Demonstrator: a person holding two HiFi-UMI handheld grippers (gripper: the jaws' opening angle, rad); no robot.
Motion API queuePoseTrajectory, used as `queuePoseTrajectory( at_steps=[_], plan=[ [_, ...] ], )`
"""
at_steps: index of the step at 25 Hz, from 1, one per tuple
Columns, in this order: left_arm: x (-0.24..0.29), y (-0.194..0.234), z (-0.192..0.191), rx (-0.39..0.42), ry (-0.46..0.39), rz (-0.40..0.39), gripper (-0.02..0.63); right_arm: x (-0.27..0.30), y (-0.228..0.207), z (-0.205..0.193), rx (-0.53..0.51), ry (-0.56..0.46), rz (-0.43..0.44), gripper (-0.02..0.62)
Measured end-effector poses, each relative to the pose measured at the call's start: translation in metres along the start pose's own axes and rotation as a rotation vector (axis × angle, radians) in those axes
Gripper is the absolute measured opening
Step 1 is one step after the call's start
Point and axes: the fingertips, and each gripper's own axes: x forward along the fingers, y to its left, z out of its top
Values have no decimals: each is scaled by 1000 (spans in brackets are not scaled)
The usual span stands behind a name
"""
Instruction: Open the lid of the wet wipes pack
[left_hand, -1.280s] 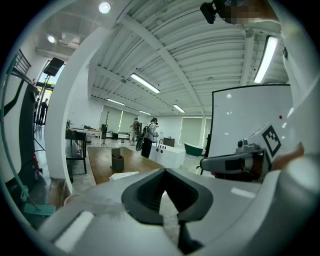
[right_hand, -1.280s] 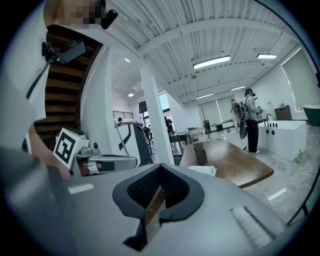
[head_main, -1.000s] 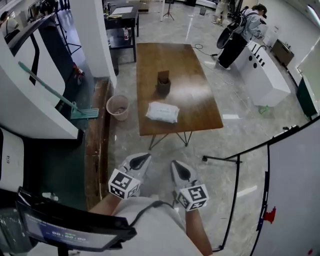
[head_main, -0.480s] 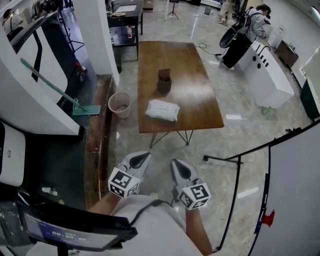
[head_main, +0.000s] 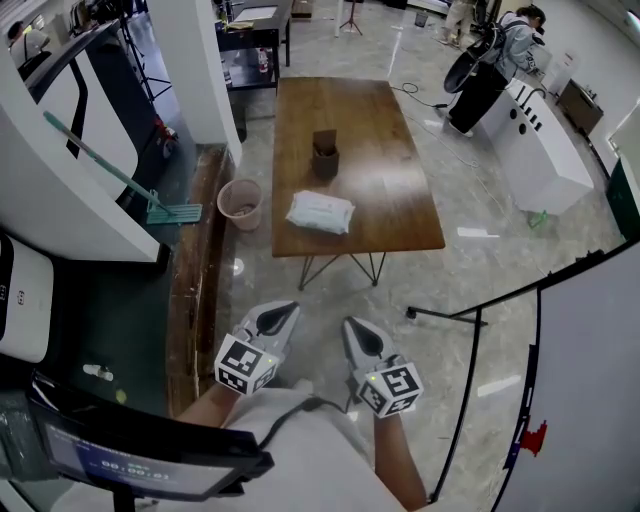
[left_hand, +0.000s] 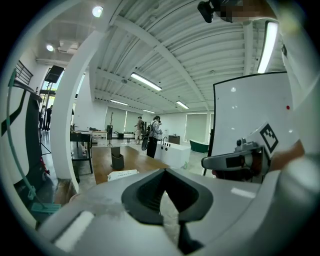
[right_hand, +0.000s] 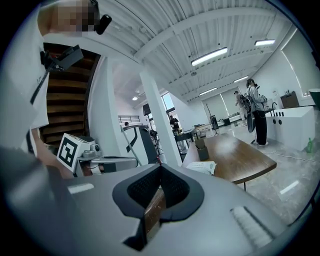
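Open hall, pale stone floor (head_main: 470, 290). Ahead, well apart from both grippers: long wooden table (head_main: 385, 120) on thin metal legs. Pink bin (head_main: 240, 207) on the floor just beside the table's left edge.

On the table, toward the near left corner: wet wipes pack (head_main: 320, 212), white, flat, lying slightly skewed. Lid too small to make out from here, hinge side not readable. Farther back, near the pack but not touching: dark holder (head_main: 325, 157).

Low in the head view, side by side over the floor: left gripper (head_main: 284, 313) and right gripper (head_main: 351, 328), tips toward the table. Jaws of both pressed together with nothing between them. Only floor and the far table beyond the tips in each gripper view.

Judged stage: approach only. Nothing touched, lid presumably down.

Possible trouble, as judgement:
- Soft, light pack on a smooth top. Likely to slide or lift whole if pulled at the lid with no hold-down from the second gripper.
- Close to the near edge. Could go over it under a careless push.
- No way under the lid tab with jaws closed. Risk of jabbing and denting the pack instead.
- Wasted pull, or a torn flap, if tugged from the hinge side.
- Holder within reach of a wide sweep. Could tip.
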Motion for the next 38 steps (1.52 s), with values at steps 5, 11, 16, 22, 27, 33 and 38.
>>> queuePoseTrajectory(
  at_steps=[5,11,16,22,27,33,38],
  plan=[
    [7,-9,5,9,0,-2,5,-10,-8,3,-1,-8,-6,8],
    [10,-8,10,14,1,-1,5,-10,-10,5,0,-12,-7,8],
    [15,-1,7,20,6,1,5,-4,-15,1,2,-18,-12,8],
    [20,1,9,7,6,-3,5,-5,-18,5,-24,-14,-20,9],
    [37,31,10,-18,-11,-11,5,22,-30,11,-39,-9,-42,9],
    [67,61,12,-6,10,-54,5,54,-45,20,-45,12,-69,9],
    [88,91,19,0,26,-87,5,89,-56,33,-48,12,-86,9]
  ],
)
